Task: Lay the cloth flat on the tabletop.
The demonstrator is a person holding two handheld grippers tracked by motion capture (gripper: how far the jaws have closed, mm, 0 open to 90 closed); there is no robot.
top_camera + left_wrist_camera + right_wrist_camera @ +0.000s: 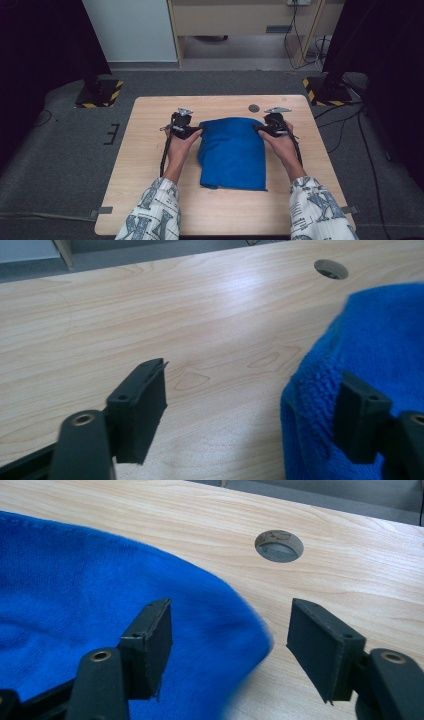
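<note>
Two grippers sit at the far corners of a folded blue towel (232, 152) that lies in the middle of a light wooden table (145, 150). The left gripper (196, 131) is spread wide, its jaws straddling the towel's far left corner: one over bare wood, the other against the plush edge. The right gripper (257, 128) is likewise released, one jaw over the cloth, the other over bare wood past the far right corner. A round cable hole (254, 108) pierces the tabletop just beyond the towel. The table stands on grey carpet (55, 150). Farther off, two stand bases marked with yellow-and-black hazard tape (116, 94) flank it, with dark curtains at both sides and pale wooden furniture (240, 20) against the far wall.
</note>
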